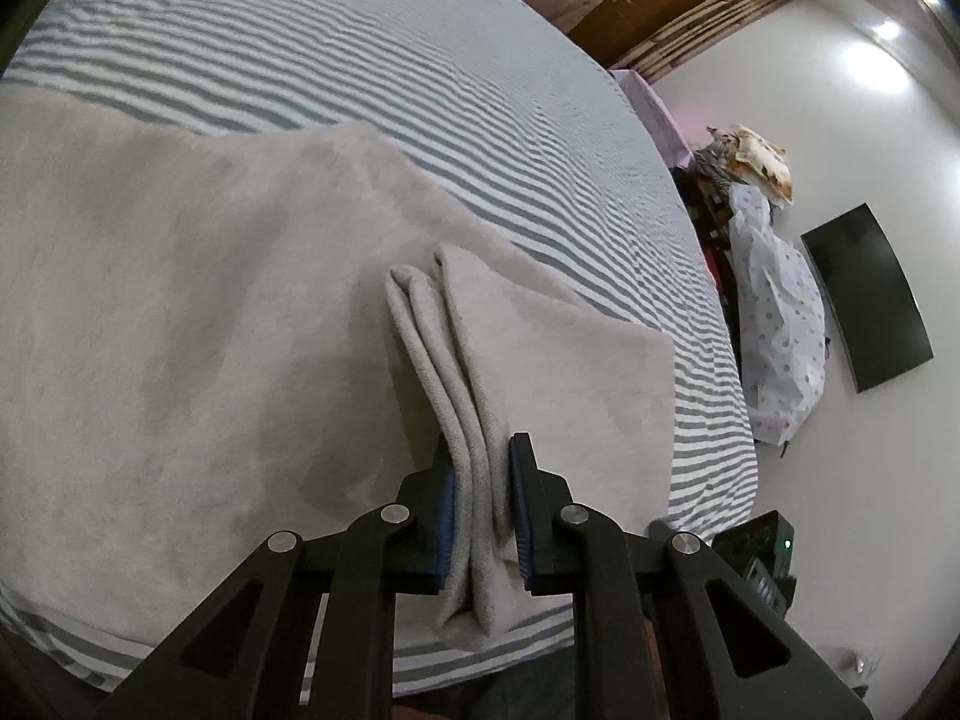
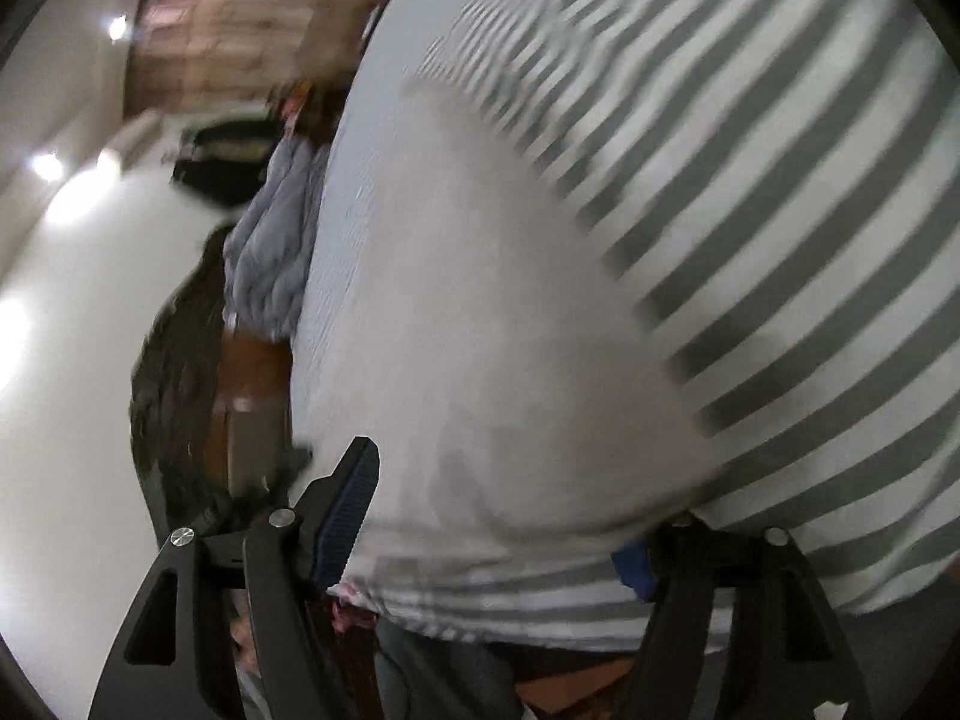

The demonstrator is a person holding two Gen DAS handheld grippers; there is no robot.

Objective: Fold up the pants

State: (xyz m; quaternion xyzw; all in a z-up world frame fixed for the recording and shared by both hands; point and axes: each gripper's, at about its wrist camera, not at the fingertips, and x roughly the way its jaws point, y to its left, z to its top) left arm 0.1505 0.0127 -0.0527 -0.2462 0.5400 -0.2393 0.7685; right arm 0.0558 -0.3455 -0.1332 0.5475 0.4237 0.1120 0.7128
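Right now your bed with the grey-and-white striped sheet [image 1: 456,60] carries the pale grey soft-fabric pants [image 1: 180,300], spread flat over its near side. Your left tool [image 1: 481,510] is clenched on a bunched, layered fold of those pants, lifted off the sheet. Your right tool [image 2: 498,534] stands released, jaws wide apart over the pants' near edge; that view is blurred.

No writing, label, brand or number can be read in either view; the right wrist view is too blurred for any print to show.
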